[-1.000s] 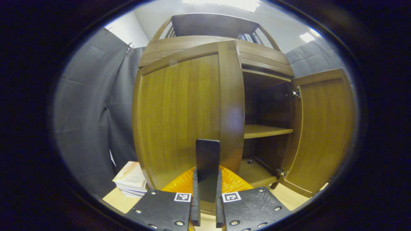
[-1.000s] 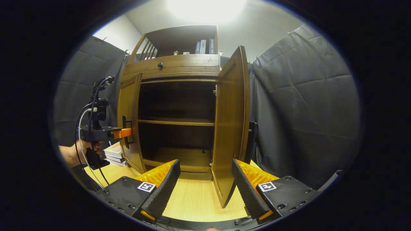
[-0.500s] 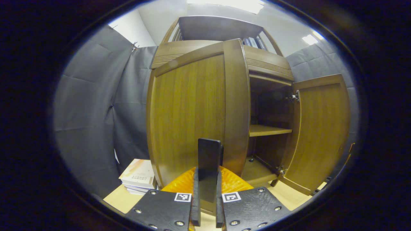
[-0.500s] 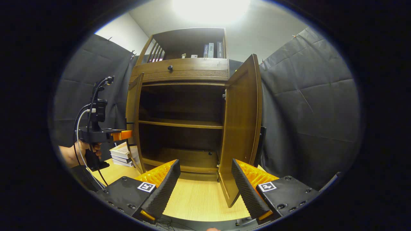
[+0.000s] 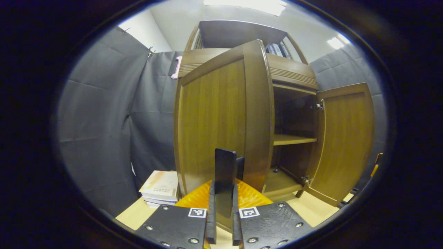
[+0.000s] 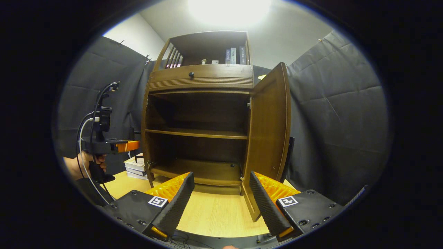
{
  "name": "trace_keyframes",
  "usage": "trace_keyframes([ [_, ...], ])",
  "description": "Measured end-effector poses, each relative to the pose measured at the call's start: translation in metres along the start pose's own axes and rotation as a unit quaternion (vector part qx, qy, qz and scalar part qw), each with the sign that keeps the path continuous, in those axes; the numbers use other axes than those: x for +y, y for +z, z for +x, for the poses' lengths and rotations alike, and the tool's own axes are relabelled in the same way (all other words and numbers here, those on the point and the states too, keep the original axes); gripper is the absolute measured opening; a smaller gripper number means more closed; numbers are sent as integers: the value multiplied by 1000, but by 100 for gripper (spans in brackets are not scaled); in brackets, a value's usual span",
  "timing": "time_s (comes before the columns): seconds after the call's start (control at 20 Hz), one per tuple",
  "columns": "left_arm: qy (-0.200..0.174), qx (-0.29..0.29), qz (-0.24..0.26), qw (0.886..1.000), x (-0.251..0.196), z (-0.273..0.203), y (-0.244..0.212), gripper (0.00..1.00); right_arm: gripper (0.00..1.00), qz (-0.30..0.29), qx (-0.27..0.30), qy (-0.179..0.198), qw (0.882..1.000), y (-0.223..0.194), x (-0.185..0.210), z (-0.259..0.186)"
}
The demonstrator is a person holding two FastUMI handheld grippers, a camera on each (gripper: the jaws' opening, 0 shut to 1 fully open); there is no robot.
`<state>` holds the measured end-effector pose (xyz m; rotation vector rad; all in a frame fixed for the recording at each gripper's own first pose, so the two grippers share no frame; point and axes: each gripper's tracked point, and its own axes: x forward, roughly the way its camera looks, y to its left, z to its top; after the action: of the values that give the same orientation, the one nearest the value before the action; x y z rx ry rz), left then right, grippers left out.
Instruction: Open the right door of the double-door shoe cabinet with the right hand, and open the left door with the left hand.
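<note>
Both doors look open now: the left claw (image 5: 221, 193) grips the left door's (image 5: 214, 117) handle (image 5: 225, 169), while the right claw (image 6: 221, 193) hangs open near the right door (image 6: 270, 131).

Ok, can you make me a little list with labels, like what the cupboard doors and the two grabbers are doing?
cabinet: wooden shoe cabinet, shelves inside look bare
right door: right door swung wide open
left door: left door swung open, seen edge-on in the right gripper view
left gripper: left gripper, jaws shut on the left door's dark handle
right gripper: right gripper, jaws open, holding nothing, back from the cabinet
beside cabinet: stack of books on the floor by the left door
</note>
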<state>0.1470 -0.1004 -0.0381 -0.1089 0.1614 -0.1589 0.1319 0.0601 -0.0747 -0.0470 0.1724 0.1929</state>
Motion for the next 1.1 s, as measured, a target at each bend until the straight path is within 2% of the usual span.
trace_keyframes([
  [0.05, 1, 0, -1, 1000, 4, -3, 0, 22, 96, -1, 1, 2, 1000, -1, 2, 0],
  [0.1, 3, 1, -2, 1000, 8, -5, -1, 22, 100, 0, 2, 5, 1000, -2, 6, -1],
  [0.25, 7, 2, 0, 1000, 16, -13, 0, 22, 97, -1, 1, 11, 1000, -3, 15, -3],
  [0.3, 7, 3, 0, 1000, 19, -14, -1, 22, 100, -3, 0, 12, 1000, -3, 17, -3],
  [0.35, 8, 4, 1, 1000, 22, -16, -1, 22, 97, -4, -1, 11, 1000, -4, 19, -4],
  [0.5, 12, 5, 3, 1000, 30, -20, -1, 22, 100, -4, 1, 12, 1000, -7, 22, -7],
  [0.65, 19, 4, 5, 1000, 39, -26, -1, 17, 97, -3, -1, 12, 1000, -7, 25, -8],
  [0.9, 31, 5, 3, 1000, 56, -33, -1, 17, 97, -5, -4, 18, 1000, -6, 34, -8],
  [0.95, 32, 7, 1, 999, 59, -35, -3, 17, 100, -5, -4, 20, 1000, -6, 36, -8],
  [1.0, 33, 9, 0, 999, 61, -36, -4, 17, 97, -6, -4, 21, 1000, -5, 38, -7],
  [1.05, 34, 9, 2, 999, 60, -36, -5, 17, 100, -7, -4, 23, 1000, -5, 40, -7],
  [1.1, 36, 9, 4, 999, 61, -36, -4, 17, 97, -7, -5, 24, 1000, -5, 42, -6],
])
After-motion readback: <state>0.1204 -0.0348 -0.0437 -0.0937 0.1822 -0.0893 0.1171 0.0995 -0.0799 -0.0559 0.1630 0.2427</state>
